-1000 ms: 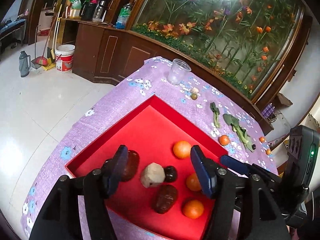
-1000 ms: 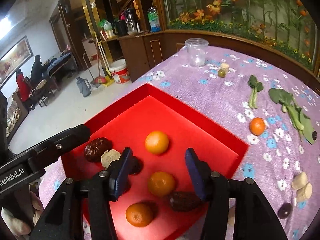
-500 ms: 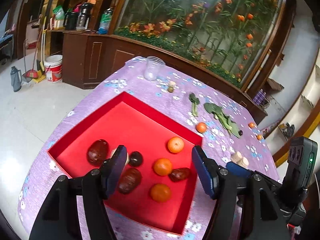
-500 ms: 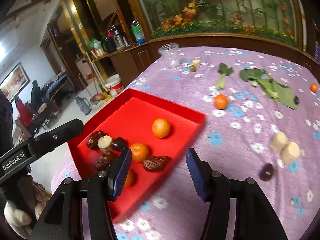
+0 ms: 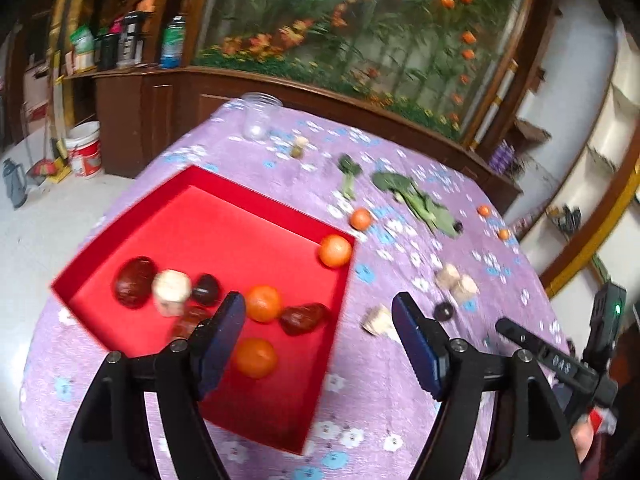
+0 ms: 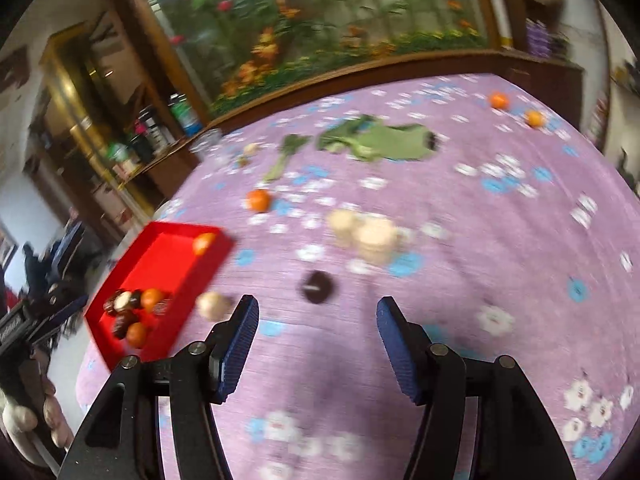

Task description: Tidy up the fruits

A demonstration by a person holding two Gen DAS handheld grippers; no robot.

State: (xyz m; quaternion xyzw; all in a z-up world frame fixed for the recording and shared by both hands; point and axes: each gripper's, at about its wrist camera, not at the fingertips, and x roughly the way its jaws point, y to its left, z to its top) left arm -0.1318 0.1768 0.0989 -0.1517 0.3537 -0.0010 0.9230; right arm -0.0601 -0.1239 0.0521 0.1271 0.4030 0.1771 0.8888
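Note:
A red tray point(image 5: 168, 208) on the purple flowered cloth holds three oranges point(image 5: 262, 303), dark red fruits point(image 5: 135, 281) and a pale chunk point(image 5: 172, 290). My left gripper point(image 5: 320, 344) is open and empty above the tray's right edge. My right gripper point(image 6: 316, 332) is open and empty over the cloth, just short of a dark round fruit point(image 6: 316, 287). Pale chunks point(image 6: 370, 236) lie beyond it and one point(image 6: 214, 305) lies by the tray point(image 6: 160, 248). A loose orange point(image 6: 259, 200) and two small ones point(image 6: 499, 101) lie farther off.
Leafy greens point(image 6: 380, 142) lie mid-table, a clear plastic cup point(image 5: 259, 115) at the far edge. A wooden cabinet with flower display point(image 5: 360, 40) runs behind the table. A white bucket point(image 5: 84, 148) stands on the floor at left.
Both grippers have swung right, away from over the tray. The right gripper now looks at the open cloth with the dark fruit ahead. Both stayed open.

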